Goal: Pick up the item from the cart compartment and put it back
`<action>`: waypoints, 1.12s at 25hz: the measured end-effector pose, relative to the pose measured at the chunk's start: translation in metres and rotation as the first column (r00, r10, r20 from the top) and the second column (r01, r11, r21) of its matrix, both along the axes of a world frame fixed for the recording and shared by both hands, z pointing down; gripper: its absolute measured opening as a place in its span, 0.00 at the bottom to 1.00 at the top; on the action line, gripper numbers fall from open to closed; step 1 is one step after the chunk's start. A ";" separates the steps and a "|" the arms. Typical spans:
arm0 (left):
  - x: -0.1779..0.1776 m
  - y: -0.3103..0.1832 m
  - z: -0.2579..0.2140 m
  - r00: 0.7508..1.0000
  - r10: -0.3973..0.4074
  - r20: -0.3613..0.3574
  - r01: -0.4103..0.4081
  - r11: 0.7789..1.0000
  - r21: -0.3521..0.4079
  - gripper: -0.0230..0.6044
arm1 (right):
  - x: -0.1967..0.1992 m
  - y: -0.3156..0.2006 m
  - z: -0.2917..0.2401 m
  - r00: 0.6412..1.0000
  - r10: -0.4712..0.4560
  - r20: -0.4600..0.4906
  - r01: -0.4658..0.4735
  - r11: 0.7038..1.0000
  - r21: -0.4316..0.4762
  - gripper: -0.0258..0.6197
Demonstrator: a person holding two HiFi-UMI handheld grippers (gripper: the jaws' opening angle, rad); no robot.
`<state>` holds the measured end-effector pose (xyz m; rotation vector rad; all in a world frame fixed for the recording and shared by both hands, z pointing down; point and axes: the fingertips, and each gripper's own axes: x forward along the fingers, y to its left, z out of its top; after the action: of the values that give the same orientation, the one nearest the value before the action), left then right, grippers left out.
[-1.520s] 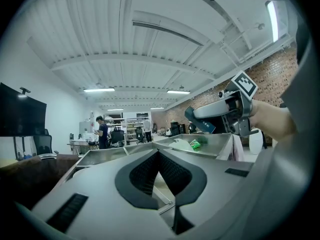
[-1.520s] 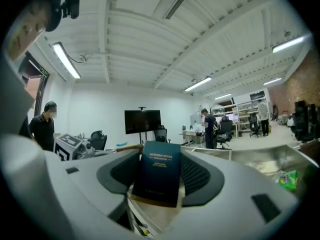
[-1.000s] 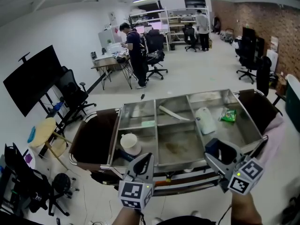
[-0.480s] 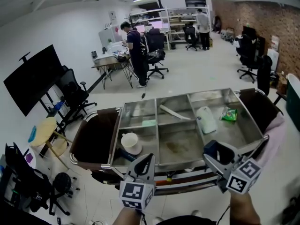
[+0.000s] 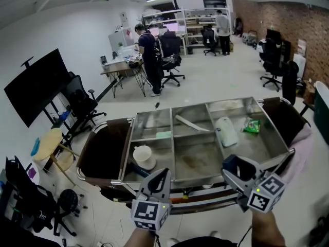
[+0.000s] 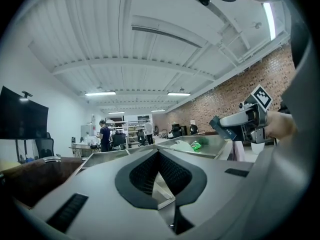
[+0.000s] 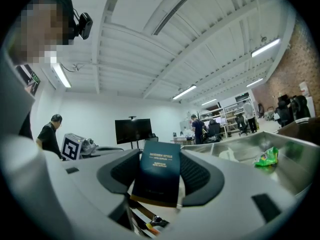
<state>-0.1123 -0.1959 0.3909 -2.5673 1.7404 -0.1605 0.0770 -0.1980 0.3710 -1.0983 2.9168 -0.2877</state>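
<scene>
My right gripper [image 5: 232,164] hovers above the cart's near rail [image 5: 205,184], at the right, shut on a dark blue box [image 5: 230,163]. In the right gripper view that box [image 7: 160,174] stands upright between the pads of the right gripper [image 7: 159,180], white print on its face. It shows again in the left gripper view as a blue box [image 6: 223,128] in the right gripper [image 6: 231,125]. My left gripper [image 5: 163,173] hangs over the near rail, left of centre, its jaws together on nothing. In its own view the left gripper [image 6: 158,153] points over the steel cart [image 6: 210,143].
The cart's steel compartments hold a white cup [image 5: 143,156], a pale green pad [image 5: 162,135], a long white strip [image 5: 190,123], a white pouch [image 5: 225,131] and a green packet [image 5: 251,126]. Brown end panels [image 5: 103,151] flank the tray. People, desks and office chairs stand beyond; a stool [image 5: 49,140] is at the left.
The right gripper with the blue box has drifted slightly left and down. The left gripper has barely moved.
</scene>
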 end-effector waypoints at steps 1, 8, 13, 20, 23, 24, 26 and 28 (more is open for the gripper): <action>0.000 0.000 0.000 1.000 -0.002 0.002 0.002 1.000 0.000 0.04 | 0.000 0.000 0.000 1.000 0.000 0.000 0.000 1.000 0.000 0.46; 0.000 -0.001 0.002 1.000 -0.001 -0.017 0.001 1.000 -0.018 0.04 | 0.001 -0.002 -0.001 1.000 0.006 -0.001 -0.006 1.000 0.006 0.46; 0.000 -0.001 0.000 1.000 0.002 -0.020 -0.002 1.000 -0.016 0.04 | 0.000 -0.003 -0.008 1.000 0.004 -0.008 -0.004 1.000 0.020 0.46; 0.000 -0.001 -0.004 1.000 -0.008 0.002 0.008 1.000 0.002 0.04 | -0.005 -0.014 -0.024 1.000 0.007 -0.029 -0.005 0.999 0.050 0.46; 0.002 -0.001 -0.003 1.000 -0.005 0.006 0.005 1.000 -0.001 0.04 | -0.015 -0.023 -0.028 0.998 0.000 -0.057 0.003 0.998 0.063 0.46; 0.002 -0.001 -0.003 1.000 -0.004 0.006 0.004 1.000 -0.002 0.04 | -0.018 -0.028 -0.030 0.998 -0.001 -0.064 0.005 0.998 0.065 0.46; 0.001 -0.001 -0.003 1.000 -0.005 0.004 0.005 1.000 -0.003 0.04 | -0.023 -0.040 -0.033 0.998 0.002 -0.070 0.003 0.998 0.064 0.46; 0.003 -0.002 -0.003 1.000 -0.001 0.003 0.001 1.000 -0.004 0.04 | -0.025 -0.051 -0.034 0.997 0.011 -0.082 -0.006 0.998 0.061 0.46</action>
<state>-0.1098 -0.1978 0.3878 -2.5672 1.7426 -0.1686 0.0521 -0.2494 0.3369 -1.1412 2.9694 -0.1564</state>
